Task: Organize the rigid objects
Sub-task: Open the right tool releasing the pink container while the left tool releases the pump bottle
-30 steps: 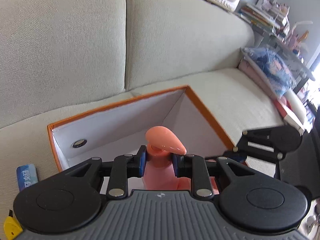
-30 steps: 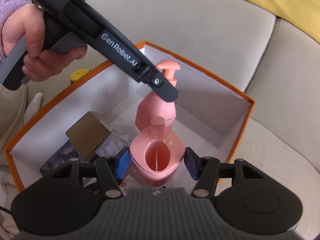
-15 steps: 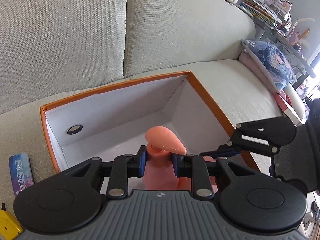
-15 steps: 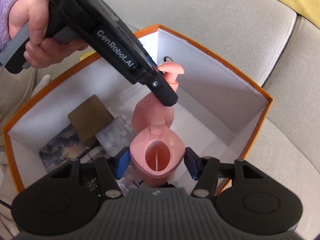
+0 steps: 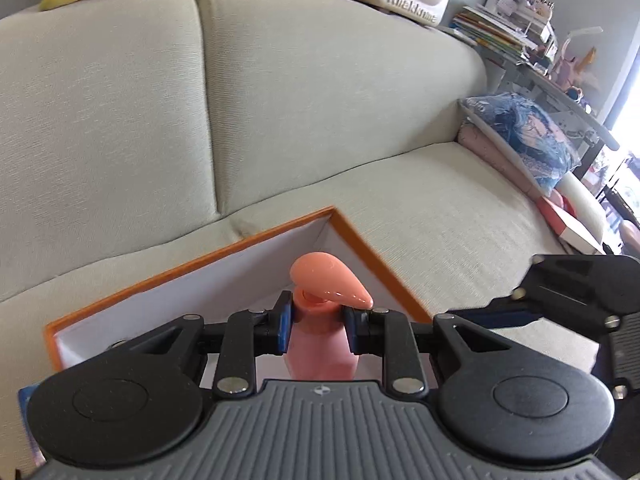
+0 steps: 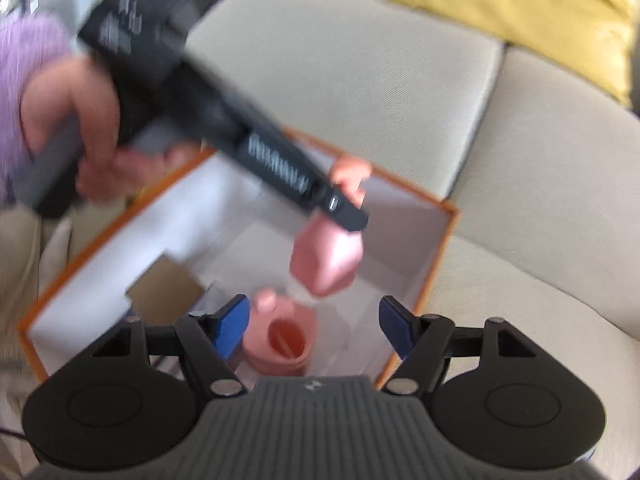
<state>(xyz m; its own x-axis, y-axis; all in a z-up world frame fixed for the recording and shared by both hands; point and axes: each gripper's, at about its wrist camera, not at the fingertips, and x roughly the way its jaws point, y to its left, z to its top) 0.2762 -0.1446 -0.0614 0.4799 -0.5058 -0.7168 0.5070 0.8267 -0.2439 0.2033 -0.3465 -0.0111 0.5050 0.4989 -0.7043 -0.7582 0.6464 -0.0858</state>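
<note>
My left gripper (image 5: 318,322) is shut on the neck of a pink pump bottle (image 5: 320,352), just under its pump head. In the right wrist view, which is blurred, that bottle (image 6: 326,258) hangs tilted above the orange-rimmed white box (image 6: 448,240). A person's hand (image 6: 80,128) holds the left gripper's handle. My right gripper (image 6: 314,322) is opening its jaws. A pink cup-like container (image 6: 282,340) sits low in the box between them, close to the left pad. The right pad stands well clear of it.
The box (image 5: 192,264) rests on a beige sofa seat. A flat brown item (image 6: 168,294) and other packets lie inside it at the left. A yellow cushion (image 6: 540,12) tops the backrest. Folded blankets (image 5: 520,140) fill the sofa's far right end.
The right jaws have spread apart and released the pink container, and the gripper has pulled up and back. The left gripper has lifted the pump bottle higher over the box.
</note>
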